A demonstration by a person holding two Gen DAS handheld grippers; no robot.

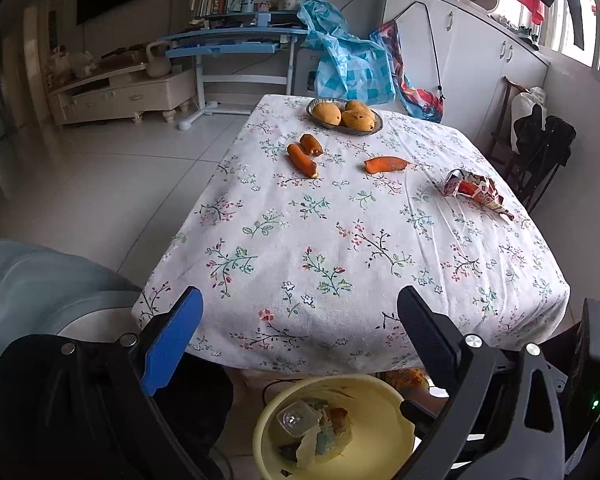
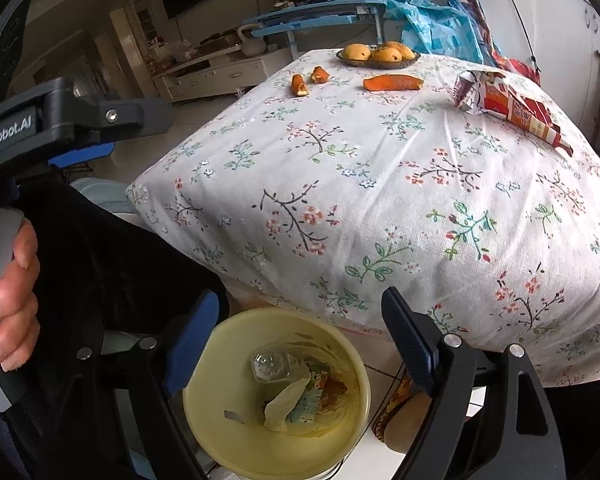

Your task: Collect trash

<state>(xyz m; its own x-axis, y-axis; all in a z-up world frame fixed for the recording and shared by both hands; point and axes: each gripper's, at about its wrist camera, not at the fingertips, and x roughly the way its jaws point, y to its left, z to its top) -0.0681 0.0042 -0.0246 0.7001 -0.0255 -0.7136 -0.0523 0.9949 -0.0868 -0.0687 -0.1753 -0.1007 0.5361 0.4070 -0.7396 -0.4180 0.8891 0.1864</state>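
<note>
Both tongs hang low at the near edge of the worktop (image 1: 340, 240), above the yellow bin (image 2: 356, 408) on the floor. The left tongs (image 1: 300, 308) gape wide and hold nothing; the right tongs (image 2: 300, 312) likewise. A crumpled printed wrapper (image 2: 508, 108) and curled orange peels (image 1: 384, 165) lie on the floral cloth beyond the bin, near a dish of mangoes (image 1: 344, 116).
</note>
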